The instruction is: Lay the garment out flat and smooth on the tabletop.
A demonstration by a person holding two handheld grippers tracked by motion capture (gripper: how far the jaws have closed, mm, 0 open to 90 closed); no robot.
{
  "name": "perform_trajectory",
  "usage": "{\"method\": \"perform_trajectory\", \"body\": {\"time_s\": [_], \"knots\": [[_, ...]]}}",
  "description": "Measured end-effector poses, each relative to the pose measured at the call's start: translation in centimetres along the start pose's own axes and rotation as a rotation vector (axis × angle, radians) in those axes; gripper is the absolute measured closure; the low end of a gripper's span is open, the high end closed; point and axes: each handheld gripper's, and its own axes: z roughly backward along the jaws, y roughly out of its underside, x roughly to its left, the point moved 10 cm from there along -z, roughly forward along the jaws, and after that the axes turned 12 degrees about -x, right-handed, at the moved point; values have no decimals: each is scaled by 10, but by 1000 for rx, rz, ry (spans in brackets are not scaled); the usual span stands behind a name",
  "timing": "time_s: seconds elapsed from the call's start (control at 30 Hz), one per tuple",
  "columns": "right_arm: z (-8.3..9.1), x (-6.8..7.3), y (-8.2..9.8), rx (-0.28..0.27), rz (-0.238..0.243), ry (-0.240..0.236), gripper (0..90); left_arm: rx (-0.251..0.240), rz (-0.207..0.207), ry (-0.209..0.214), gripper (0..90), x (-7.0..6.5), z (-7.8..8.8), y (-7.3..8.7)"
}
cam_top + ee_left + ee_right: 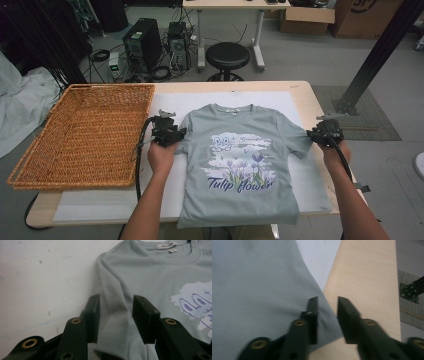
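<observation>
The shirt (240, 160) lies flat and unfolded, one sleeve between each released tongs, left (172, 136) and right (320, 134), so all folding is left.

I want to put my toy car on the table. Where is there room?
The wicker basket left of the T-shirt is empty. Bare white mat shows at the near left corner below the basket, and a strip beyond the collar. The middle is covered by the shirt, with a hand-held gripper at each sleeve.
</observation>
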Motion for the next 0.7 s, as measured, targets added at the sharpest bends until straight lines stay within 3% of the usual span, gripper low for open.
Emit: {"method": "perform_trajectory", "body": {"time_s": [0.2, 0.3, 0.43, 0.5, 0.6, 0.7], "knots": [[20, 34, -19, -111, 31, -103, 604, 3, 18, -3, 561, 5, 4, 5], [22, 45, -19, -124, 33, -136, 600, 7, 8, 12, 546, 2, 3, 6], [22, 51, -15, -117, 10, -168, 577, 26, -11, -27, 529, 5, -2, 10], [22, 54, -12, -110, 1, -185, 569, 61, -18, -71, 569, 11, -5, 16], [22, 57, -7, -105, 2, -201, 558, 110, -22, -101, 696, 18, -8, 26], [22, 59, -4, -102, -1, -212, 557, 110, -24, -122, 811, 22, -8, 28]]}}
